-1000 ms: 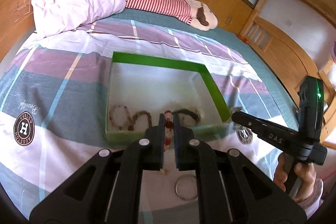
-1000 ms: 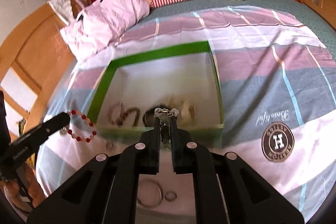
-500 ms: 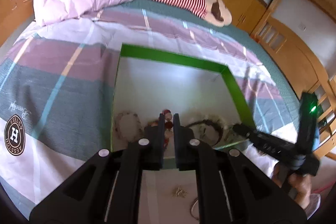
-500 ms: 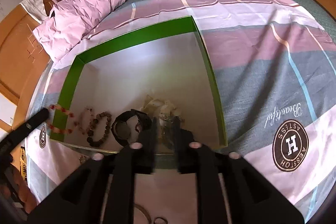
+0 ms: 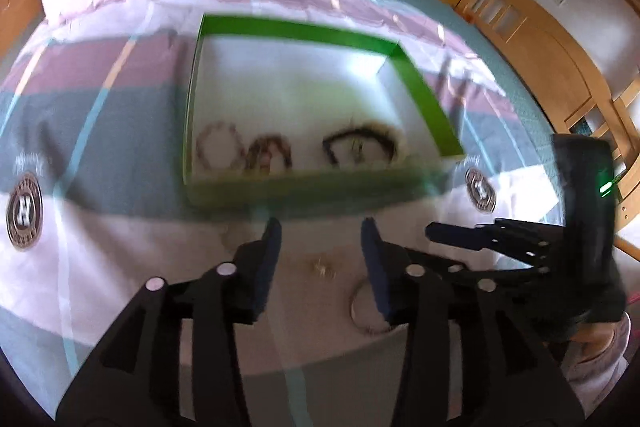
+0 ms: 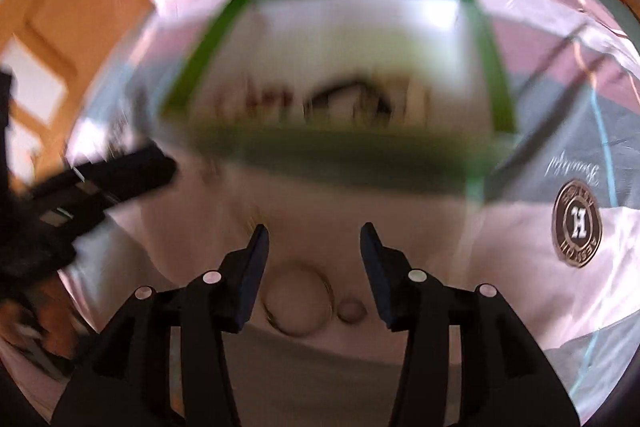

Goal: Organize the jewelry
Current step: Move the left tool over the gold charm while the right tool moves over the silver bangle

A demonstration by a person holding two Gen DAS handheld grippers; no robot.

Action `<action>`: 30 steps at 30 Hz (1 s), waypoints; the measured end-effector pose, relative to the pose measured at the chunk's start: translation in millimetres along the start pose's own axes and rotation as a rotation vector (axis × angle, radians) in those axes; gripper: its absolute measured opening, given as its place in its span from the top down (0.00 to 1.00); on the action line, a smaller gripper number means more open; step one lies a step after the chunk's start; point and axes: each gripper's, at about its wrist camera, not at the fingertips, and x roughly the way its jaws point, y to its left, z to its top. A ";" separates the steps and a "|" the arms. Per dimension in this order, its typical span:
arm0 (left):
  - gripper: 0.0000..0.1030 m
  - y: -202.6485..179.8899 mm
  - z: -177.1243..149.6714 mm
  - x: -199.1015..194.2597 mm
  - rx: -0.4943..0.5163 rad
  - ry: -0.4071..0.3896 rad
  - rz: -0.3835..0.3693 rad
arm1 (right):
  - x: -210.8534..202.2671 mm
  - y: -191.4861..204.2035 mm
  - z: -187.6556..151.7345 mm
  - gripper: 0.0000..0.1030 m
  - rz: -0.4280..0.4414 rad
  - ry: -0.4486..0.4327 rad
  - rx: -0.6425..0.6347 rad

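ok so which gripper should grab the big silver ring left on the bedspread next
Right, probably. The right gripper is open, and the large silver ring lies on the bedspread just below and between its fingers. From the left gripper, also open, the ring sits off to the right, partly behind one finger.

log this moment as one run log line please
left gripper: open, empty | right gripper: open, empty | green box: bracelets inside | large ring, small ring: on bedspread
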 end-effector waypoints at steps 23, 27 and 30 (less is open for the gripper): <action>0.38 6.1 -12.7 39.1 -0.048 0.146 0.041 | 18.4 -58.7 -8.3 0.84 -0.044 0.054 0.183; 0.37 -9.1 -17.6 48.3 0.009 0.152 0.086 | 9.2 -59.0 -8.7 0.60 -0.078 0.039 0.151; 0.37 -16.3 -20.1 54.7 0.038 0.156 0.114 | 7.2 -55.7 -7.7 0.50 -0.086 0.034 0.123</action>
